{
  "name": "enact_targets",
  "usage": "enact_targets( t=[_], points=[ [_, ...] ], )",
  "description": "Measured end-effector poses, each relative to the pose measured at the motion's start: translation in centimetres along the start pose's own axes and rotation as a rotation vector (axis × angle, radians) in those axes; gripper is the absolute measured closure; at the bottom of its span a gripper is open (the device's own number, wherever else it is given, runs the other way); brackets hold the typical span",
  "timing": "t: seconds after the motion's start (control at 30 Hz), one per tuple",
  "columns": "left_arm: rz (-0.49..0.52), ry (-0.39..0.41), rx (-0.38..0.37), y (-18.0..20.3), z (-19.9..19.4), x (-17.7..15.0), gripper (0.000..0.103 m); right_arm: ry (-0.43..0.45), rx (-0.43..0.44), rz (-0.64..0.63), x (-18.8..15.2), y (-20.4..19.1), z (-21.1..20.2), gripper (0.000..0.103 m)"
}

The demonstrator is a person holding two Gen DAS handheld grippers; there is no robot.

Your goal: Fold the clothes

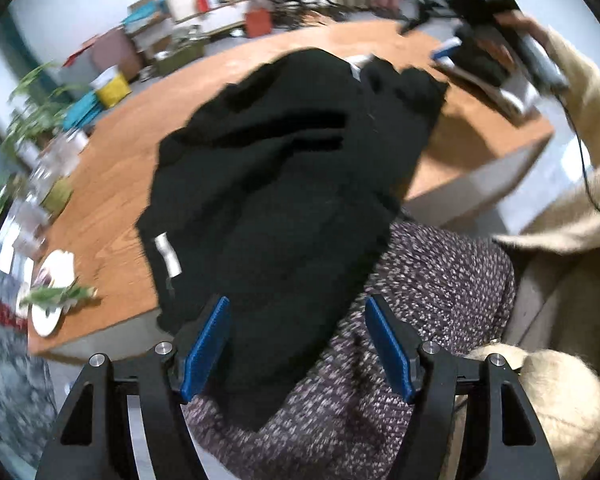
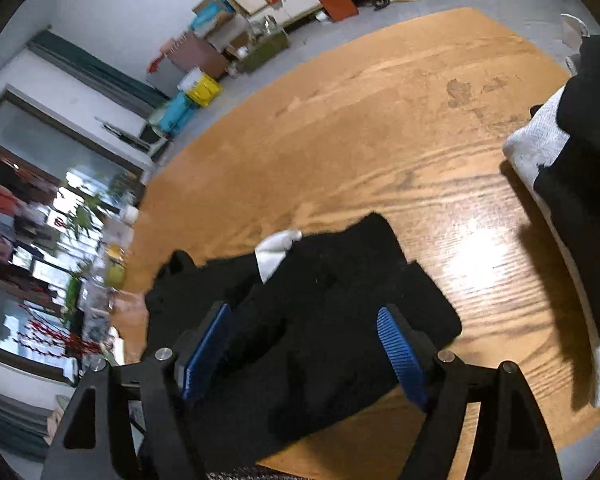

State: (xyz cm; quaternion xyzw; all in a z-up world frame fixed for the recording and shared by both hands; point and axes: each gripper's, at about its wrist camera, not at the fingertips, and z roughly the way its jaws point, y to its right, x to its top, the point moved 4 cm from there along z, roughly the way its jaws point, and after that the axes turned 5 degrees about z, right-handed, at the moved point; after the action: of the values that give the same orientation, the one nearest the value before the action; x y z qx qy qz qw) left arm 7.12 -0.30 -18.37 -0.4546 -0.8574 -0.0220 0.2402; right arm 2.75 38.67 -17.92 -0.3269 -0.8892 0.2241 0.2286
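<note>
A black garment (image 1: 284, 176) with white labels lies crumpled on the wooden table (image 1: 116, 184) and hangs over its near edge toward the person's lap. My left gripper (image 1: 298, 348) is open, its blue pads on either side of the hanging cloth, not clamped. In the right wrist view the same black garment (image 2: 319, 312) lies at the table's near edge, and my right gripper (image 2: 305, 350) is open just above it. The right gripper also shows in the left wrist view (image 1: 451, 48), held up at the far right.
A stack of folded black and grey clothes (image 2: 579, 168) sits at the table's (image 2: 379, 120) right side. Plants, jars and a white plate (image 1: 48, 312) crowd the left edge. The person's patterned skirt (image 1: 419, 312) and cream coat (image 1: 571, 240) are close by.
</note>
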Motion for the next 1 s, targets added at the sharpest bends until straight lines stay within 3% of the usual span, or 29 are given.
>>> enact_targets(
  t=[0.07, 0.2, 0.23, 0.3, 0.4, 0.47, 0.5, 0.53, 0.57, 0.8, 0.9, 1.0],
  points=[
    [0.037, -0.010, -0.027, 0.5, 1.2, 0.5, 0.032, -0.042, 0.000, 0.004, -0.1, -0.7, 1.1, 0.023],
    [0.075, -0.038, 0.021, 0.1, 3.0, 1.6, 0.035, -0.144, -0.046, 0.067, -0.2, -1.5, 4.2, 0.022],
    [0.063, -0.021, -0.005, -0.2, 2.9, 1.8, 0.051, -0.159, -0.048, 0.072, -0.1, -1.8, 4.8, 0.022],
    [0.038, 0.010, -0.041, -0.9, 2.6, 2.1, 0.068, -0.162, -0.047, 0.059, 0.2, -2.8, 5.5, 0.022],
    [-0.003, 0.048, -0.064, -1.9, 2.1, 2.2, 0.076, -0.131, -0.043, 0.010, 0.5, -4.5, 6.2, 0.022],
    [-0.033, 0.070, -0.065, -2.4, 1.7, 2.2, 0.078, -0.144, -0.052, -0.002, 0.4, -4.7, 7.3, 0.038],
    [-0.048, 0.081, -0.066, -2.7, 1.5, 2.2, 0.080, -0.180, -0.039, -0.006, 0.0, -4.6, 8.0, 0.074],
    [-0.062, 0.092, -0.067, -3.0, 1.3, 2.2, 0.081, -0.216, -0.027, -0.010, -0.5, -4.4, 8.7, 0.090],
    [-0.077, 0.103, -0.068, -3.2, 1.2, 2.2, 0.082, -0.231, -0.008, -0.006, -0.8, -4.1, 8.8, 0.096],
    [0.045, 0.135, 0.002, -5.3, -0.2, 5.6, 0.087, -0.059, 0.190, 0.123, -1.2, -0.6, 2.3, 0.102],
    [0.129, 0.137, 0.031, -6.7, -0.6, 8.3, 0.088, 0.096, 0.265, 0.157, -0.6, 1.0, -3.1, 0.102],
    [0.224, 0.141, 0.066, -7.7, -0.4, 12.1, 0.089, 0.212, 0.238, 0.116, 0.4, 1.1, -6.9, 0.102]
  ],
)
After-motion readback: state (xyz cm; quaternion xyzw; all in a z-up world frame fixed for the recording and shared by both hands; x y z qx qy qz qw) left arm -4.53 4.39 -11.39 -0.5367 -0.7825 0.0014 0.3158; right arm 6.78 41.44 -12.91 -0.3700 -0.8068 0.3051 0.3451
